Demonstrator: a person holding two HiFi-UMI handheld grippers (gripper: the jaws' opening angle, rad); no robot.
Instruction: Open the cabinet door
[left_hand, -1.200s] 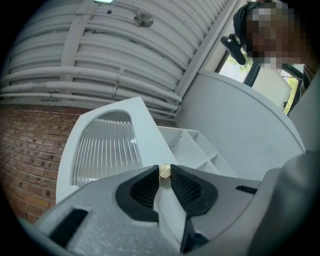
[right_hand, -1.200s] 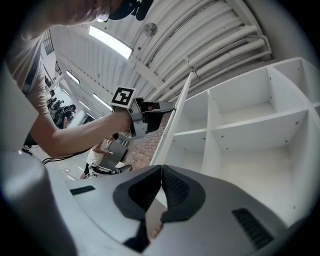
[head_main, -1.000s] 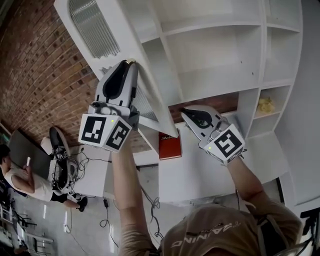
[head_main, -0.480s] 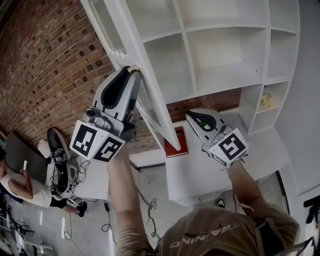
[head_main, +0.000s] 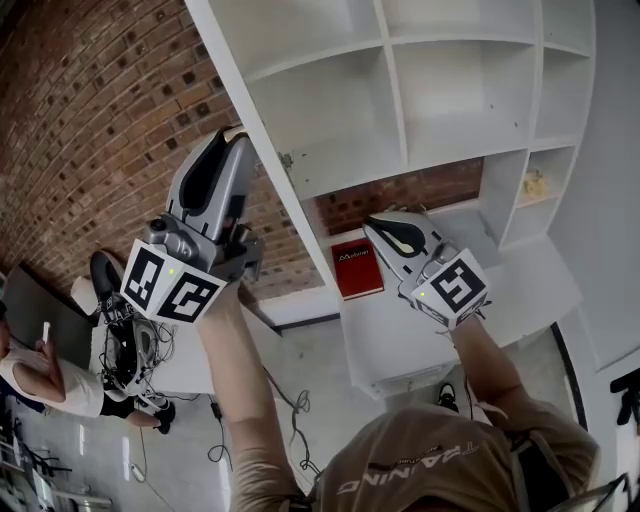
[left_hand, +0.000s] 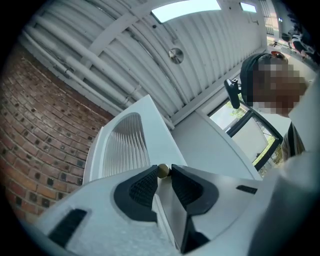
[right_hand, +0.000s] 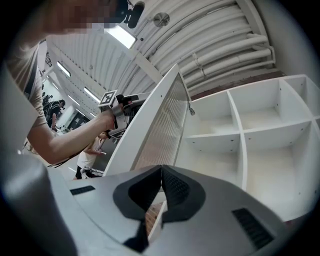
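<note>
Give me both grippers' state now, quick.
Left gripper: shut on the door knob, jaws just eased open slightly.
Right gripper: shut, empty.

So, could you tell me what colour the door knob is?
Brass-gold; the knob shows best in the left gripper view.

White cabinet door (left_hand: 152, 127) with ribbed panel; brass-coloured knob (left_hand: 163, 170); red-brown brick wall (head_main: 90, 130); red book (head_main: 357, 268); white shelves (head_main: 440, 90)

You worked beside a brick wall (head_main: 90, 110); cables (head_main: 293, 405) lay across the floor (head_main: 190, 455); the ribbed ceiling (left_hand: 125, 45) had a skylight (left_hand: 185, 9).
</note>
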